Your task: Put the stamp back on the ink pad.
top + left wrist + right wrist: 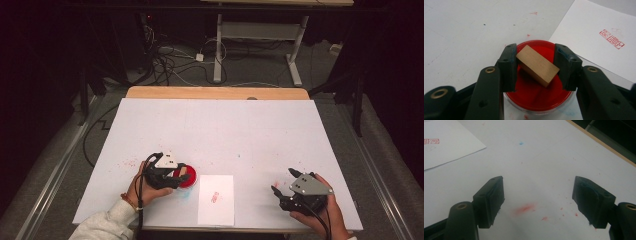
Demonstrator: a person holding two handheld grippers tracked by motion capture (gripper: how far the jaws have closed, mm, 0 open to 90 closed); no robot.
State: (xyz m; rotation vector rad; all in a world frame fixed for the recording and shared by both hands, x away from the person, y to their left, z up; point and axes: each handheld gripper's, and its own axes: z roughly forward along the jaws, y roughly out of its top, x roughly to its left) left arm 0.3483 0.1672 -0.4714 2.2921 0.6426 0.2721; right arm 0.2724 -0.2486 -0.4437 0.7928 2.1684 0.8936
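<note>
Left gripper clamped on a wooden stamp block, jaws pressing its 2 ends; the block sits skewed between them. Directly beneath lies a round red ink pad, so the hold reads as inking the stamp face, tilted down toward the red. Whether the face touches the ink I cannot tell.

Just beyond and to the right of these jaws: a white paper sheet already bearing 1 red stamp mark. Paper corner lies close to the ink pad rim, with bare paper around the mark for another print.

Right gripper rests well apart, jaws wide, nothing between them, likely parked clear of the work. Under it, red smudges on the white table cover; table edge further ahead, open surface between.
</note>
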